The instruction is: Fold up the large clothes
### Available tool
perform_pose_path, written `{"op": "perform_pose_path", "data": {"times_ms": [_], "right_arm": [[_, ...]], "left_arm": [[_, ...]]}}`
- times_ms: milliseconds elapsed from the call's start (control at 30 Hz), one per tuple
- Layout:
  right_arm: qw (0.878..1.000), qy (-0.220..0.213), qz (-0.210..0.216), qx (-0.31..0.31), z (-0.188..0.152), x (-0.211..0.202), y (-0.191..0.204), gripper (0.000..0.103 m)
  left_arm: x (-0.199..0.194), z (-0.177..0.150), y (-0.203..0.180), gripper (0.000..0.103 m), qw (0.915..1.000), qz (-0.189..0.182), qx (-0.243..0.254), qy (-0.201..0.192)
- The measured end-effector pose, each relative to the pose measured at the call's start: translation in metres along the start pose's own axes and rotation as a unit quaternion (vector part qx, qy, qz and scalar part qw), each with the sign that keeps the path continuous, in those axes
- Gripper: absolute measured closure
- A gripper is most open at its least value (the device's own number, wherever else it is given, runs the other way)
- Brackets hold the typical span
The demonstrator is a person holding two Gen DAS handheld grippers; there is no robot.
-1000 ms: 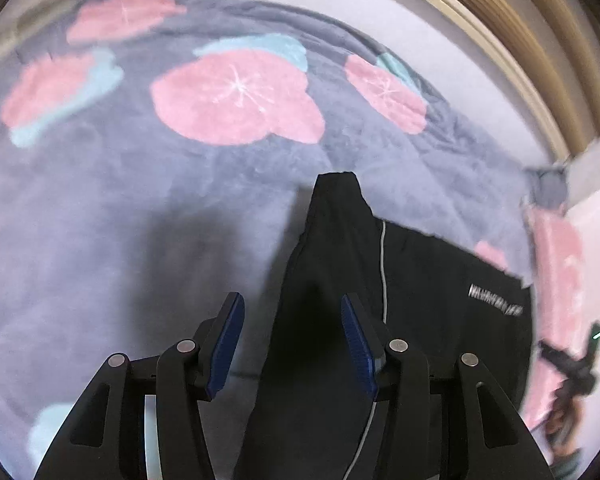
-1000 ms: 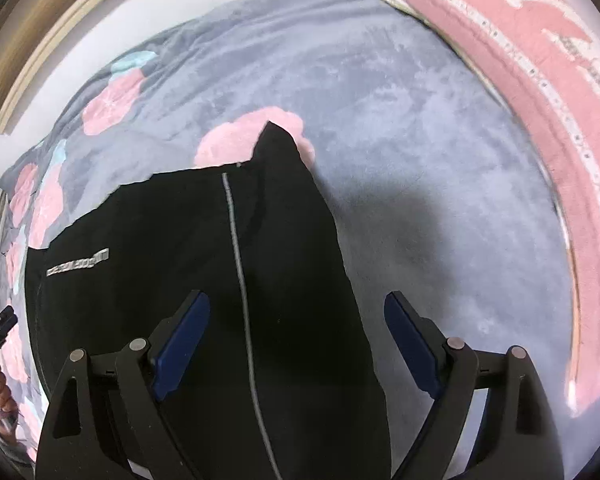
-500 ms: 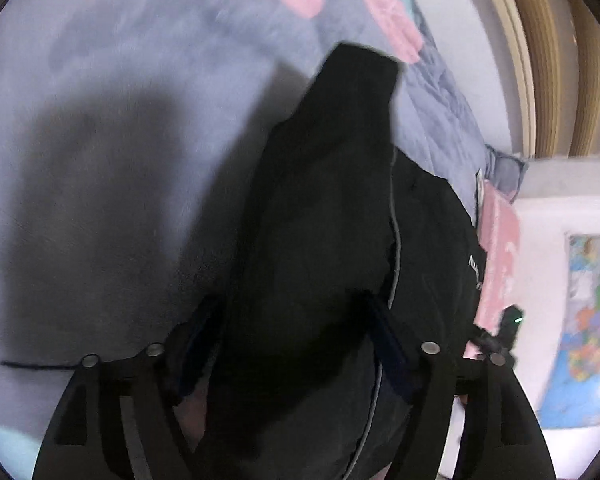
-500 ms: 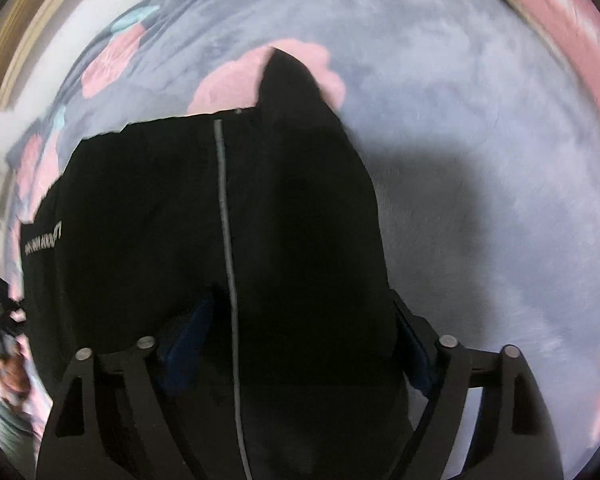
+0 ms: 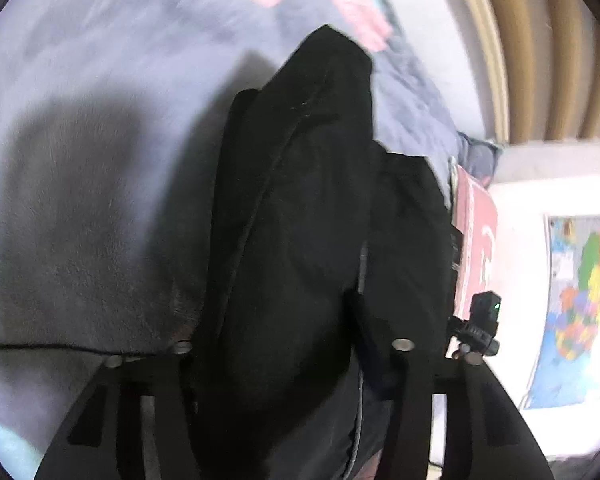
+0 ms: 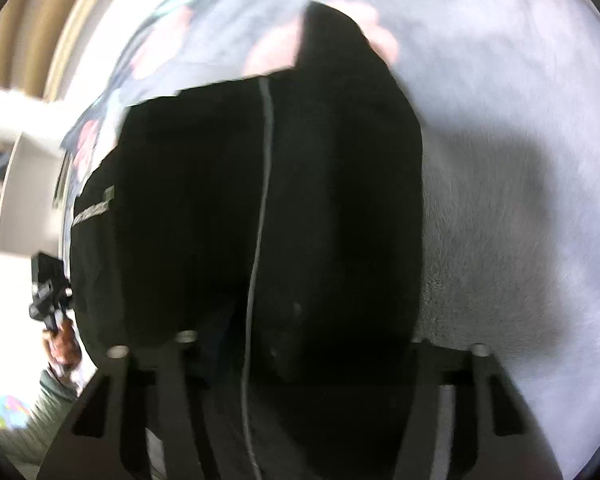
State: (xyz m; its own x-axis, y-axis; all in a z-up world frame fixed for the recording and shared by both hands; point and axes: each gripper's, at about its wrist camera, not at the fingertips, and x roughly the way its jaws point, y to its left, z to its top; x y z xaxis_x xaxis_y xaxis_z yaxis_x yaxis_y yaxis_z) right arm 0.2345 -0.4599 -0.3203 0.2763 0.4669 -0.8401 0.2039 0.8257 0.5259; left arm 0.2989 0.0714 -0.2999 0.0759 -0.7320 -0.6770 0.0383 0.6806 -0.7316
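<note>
1. Left gripper (image 5: 276, 344) closing, black garment (image 5: 300, 208) bunched between its jaws.
2. Right gripper (image 6: 300, 344) closing too, same garment (image 6: 320, 200) between its jaws.
3. Garment lies on the grey flowered blanket (image 5: 80, 140).

— Garment (image 5: 292, 220) spread on the blanket (image 5: 100, 140), blanket over the bed. Left gripper (image 5: 276, 356) at the near edge, jaws closing with a fold of cloth between them.

— Same at the right gripper (image 6: 300, 344): jaws closing, cloth between. Piping seam (image 6: 260, 200) just left of centre, bare blanket (image 6: 520, 160) to the right.

— Pillow (image 5: 474, 236) beyond the garment's right edge, wall map (image 5: 580, 300) further right.

— Other handset (image 6: 48, 292) well off to the left, in a hand (image 6: 62, 344).
</note>
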Motion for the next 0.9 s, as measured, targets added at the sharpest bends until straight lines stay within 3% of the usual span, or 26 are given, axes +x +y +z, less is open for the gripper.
{"op": "perform_pose_path", "data": {"times_ms": [200, 267, 400, 433, 467, 500, 567, 633, 900], "right_arm": [[0.999, 0.018, 0.031, 0.021, -0.004, 0.006, -0.018, 0.042], [0.998, 0.026, 0.044, 0.033, -0.004, 0.011, -0.025, 0.027], [0.995, 0.041, 0.076, 0.042, -0.004, 0.027, -0.029, 0.02], [0.995, 0.035, 0.079, 0.04, -0.005, 0.03, -0.027, 0.024], [0.995, 0.029, 0.084, 0.039, -0.005, 0.032, -0.023, 0.036], [0.996, 0.021, 0.085, 0.035, -0.005, 0.03, -0.016, 0.037], [0.998, 0.01, 0.063, 0.008, -0.009, 0.022, -0.002, 0.054], [0.998, -0.003, 0.057, -0.009, -0.011, 0.012, 0.01, 0.062], [0.993, -0.052, 0.06, -0.083, -0.057, -0.048, 0.081, 0.068]], "left_arm": [[0.011, 0.005, 0.008, 0.049, 0.9996, -0.018, -0.017, 0.017], [0.016, 0.008, 0.012, 0.04, 0.9991, -0.021, -0.029, 0.023], [0.031, 0.008, 0.018, 0.034, 0.997, -0.035, -0.055, 0.041], [0.034, 0.008, 0.017, 0.034, 0.9972, -0.034, -0.057, 0.035], [0.036, 0.007, 0.015, 0.034, 0.9978, -0.028, -0.054, 0.027], [0.035, 0.005, 0.01, 0.037, 0.9986, -0.019, -0.046, 0.016], [0.023, -0.001, -0.003, 0.054, 0.9996, -0.009, -0.026, -0.003], [0.011, -0.009, -0.015, 0.062, 0.9997, -0.01, -0.009, -0.02], [-0.035, -0.057, -0.087, 0.065, 0.9959, -0.016, 0.064, -0.063]]}}
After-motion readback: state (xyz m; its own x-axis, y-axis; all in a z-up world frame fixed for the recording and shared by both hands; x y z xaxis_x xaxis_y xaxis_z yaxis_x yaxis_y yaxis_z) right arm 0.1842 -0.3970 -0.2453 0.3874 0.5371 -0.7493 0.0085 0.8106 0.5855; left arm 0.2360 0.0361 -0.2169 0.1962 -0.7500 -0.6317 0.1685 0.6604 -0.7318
